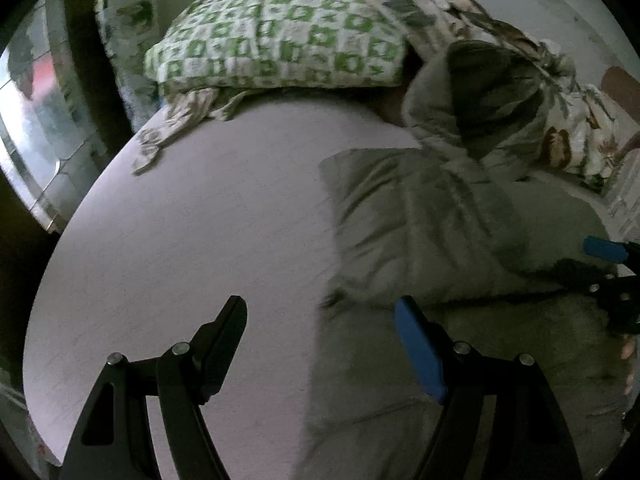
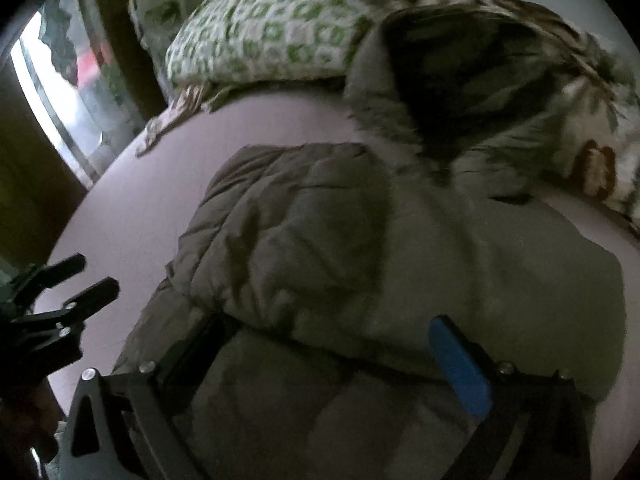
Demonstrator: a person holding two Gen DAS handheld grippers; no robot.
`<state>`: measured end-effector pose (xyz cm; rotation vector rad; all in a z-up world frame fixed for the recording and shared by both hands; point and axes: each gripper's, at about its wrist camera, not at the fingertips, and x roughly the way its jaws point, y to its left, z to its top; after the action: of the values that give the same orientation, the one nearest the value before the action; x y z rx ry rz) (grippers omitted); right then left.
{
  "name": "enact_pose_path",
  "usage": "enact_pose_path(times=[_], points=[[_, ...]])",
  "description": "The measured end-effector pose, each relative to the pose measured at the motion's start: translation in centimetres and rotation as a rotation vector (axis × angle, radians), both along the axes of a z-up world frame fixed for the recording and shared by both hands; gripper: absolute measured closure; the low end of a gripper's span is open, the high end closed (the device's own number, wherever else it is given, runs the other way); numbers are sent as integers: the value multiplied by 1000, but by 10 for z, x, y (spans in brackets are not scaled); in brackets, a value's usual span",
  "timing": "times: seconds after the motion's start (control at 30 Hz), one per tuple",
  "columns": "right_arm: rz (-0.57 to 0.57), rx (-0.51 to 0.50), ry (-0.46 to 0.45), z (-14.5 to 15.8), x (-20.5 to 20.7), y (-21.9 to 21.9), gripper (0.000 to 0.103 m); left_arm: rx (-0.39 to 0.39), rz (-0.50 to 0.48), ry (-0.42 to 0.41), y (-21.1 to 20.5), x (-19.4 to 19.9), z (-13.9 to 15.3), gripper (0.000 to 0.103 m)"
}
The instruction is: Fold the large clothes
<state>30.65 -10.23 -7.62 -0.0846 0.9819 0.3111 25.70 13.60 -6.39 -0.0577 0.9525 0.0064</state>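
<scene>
A large olive-grey padded jacket (image 1: 460,232) with a dark-lined hood (image 1: 492,92) lies on the pale bed sheet (image 1: 192,220), its body folded over in layers. It fills the right wrist view (image 2: 360,248). My left gripper (image 1: 320,320) is open and empty, hovering over the jacket's left edge. My right gripper (image 2: 324,332) is open, fingers spread wide and resting low over the jacket's lower fold. The right gripper shows at the right edge of the left wrist view (image 1: 608,264); the left gripper shows at the left of the right wrist view (image 2: 80,276).
A green-and-white checked pillow (image 1: 276,44) and a leaf-print blanket (image 1: 568,136) lie at the head of the bed beyond the hood. A window (image 2: 60,92) and dark frame stand to the left past the bed edge.
</scene>
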Motion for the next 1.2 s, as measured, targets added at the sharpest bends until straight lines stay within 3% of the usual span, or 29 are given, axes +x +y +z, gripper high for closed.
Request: enact_pose_path(times=[0.13,0.33,0.47,0.6,0.63,0.67,0.7,0.73,0.77,0.9,1.07,1.2], points=[[-105,-12,-14,14,-5,-64,0,-28,-65,19,-35,19,5,26],[-310,-18,24,11,-5,-164,0,-176,-98,81,-83,61,0,26],[-439,30,50,1,-2,-222,0,-168,-92,109,-106,87,-11,26],[-511,88,75,-15,3,-252,0,-188,-114,145,-123,106,-26,29],[-525,98,83,-21,4,-258,0,-195,-119,149,-126,110,-29,34],[-535,103,90,-25,5,-260,0,-205,-129,150,-130,111,-31,56],[-547,109,100,-30,7,-262,0,-207,-135,148,-133,112,-32,67],[-555,120,108,-35,8,-264,0,-196,-131,135,-134,112,-31,71],[-560,126,113,-38,8,-263,0,-194,-141,105,-136,109,-27,84],[-568,128,110,-41,10,-260,0,-162,-174,8,-133,89,-7,88],[-531,92,82,-31,9,-245,0,-179,-191,-47,-102,60,18,88],[-495,66,68,-26,12,-227,0,-168,-164,-21,-74,57,11,88]])
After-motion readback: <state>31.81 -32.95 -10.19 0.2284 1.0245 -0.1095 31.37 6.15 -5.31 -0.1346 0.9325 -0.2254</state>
